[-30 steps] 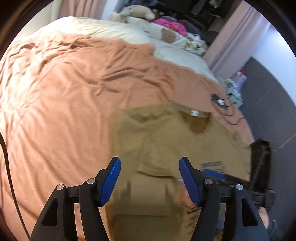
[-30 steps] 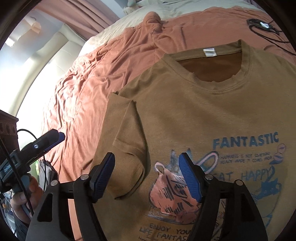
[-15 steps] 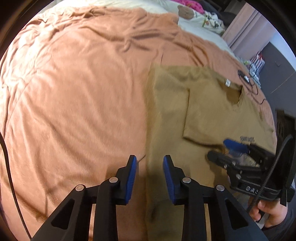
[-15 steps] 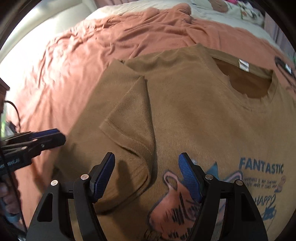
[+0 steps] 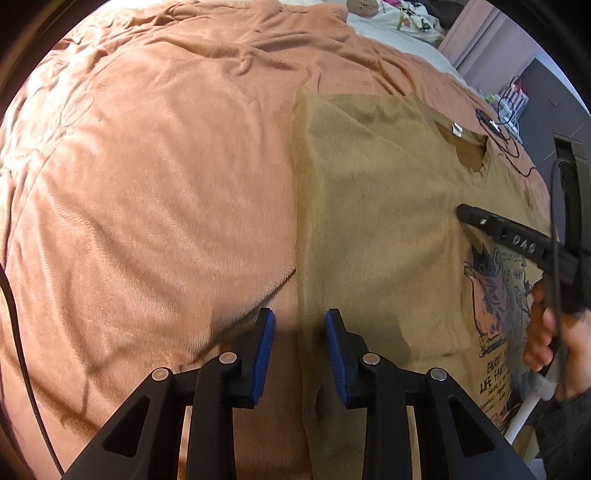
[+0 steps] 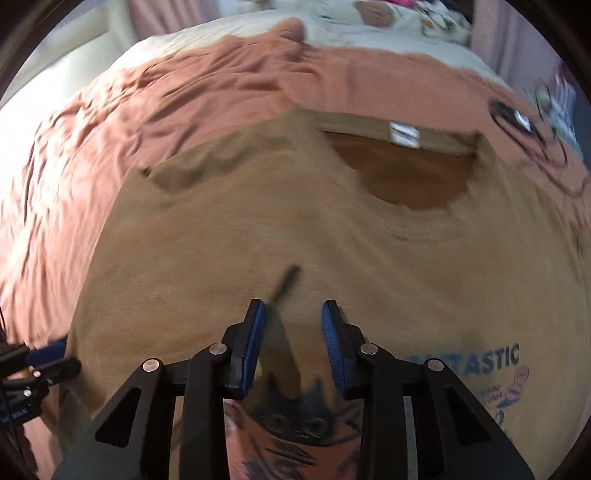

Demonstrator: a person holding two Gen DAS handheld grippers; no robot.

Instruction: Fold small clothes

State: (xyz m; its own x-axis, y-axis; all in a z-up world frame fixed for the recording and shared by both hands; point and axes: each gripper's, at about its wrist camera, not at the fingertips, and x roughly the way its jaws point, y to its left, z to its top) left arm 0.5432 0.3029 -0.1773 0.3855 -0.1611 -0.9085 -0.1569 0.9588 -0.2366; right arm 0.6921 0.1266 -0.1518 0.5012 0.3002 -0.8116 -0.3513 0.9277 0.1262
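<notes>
A tan T-shirt (image 5: 369, 221) (image 6: 369, 258) with a cat print and blue lettering (image 6: 465, 360) lies face up on the orange bed cover (image 5: 147, 166), its left sleeve folded in over the chest. My left gripper (image 5: 300, 332) hangs low over the shirt's left edge. Its jaws stand narrowed, the edge runs between them, and the pads do not press on it. My right gripper (image 6: 293, 321) is over the chest above the print, jaws closing, with flat cloth and the sleeve's dark edge (image 6: 284, 280) between them, not pinched. Its fingers (image 5: 480, 219) also show in the left wrist view.
A person's hand (image 5: 546, 332) holds the right gripper's handle. A black cable with a small device (image 5: 487, 122) (image 6: 513, 114) lies on the cover beyond the collar. A cream sheet with soft toys (image 6: 373, 14) lies at the bed's head. The orange cover (image 6: 184, 92) is wrinkled to the left.
Both grippers have narrowed their jaws, the left first. The left came down to the shirt's left edge. The right moved up over the chest toward the collar, past the folded sleeve.
</notes>
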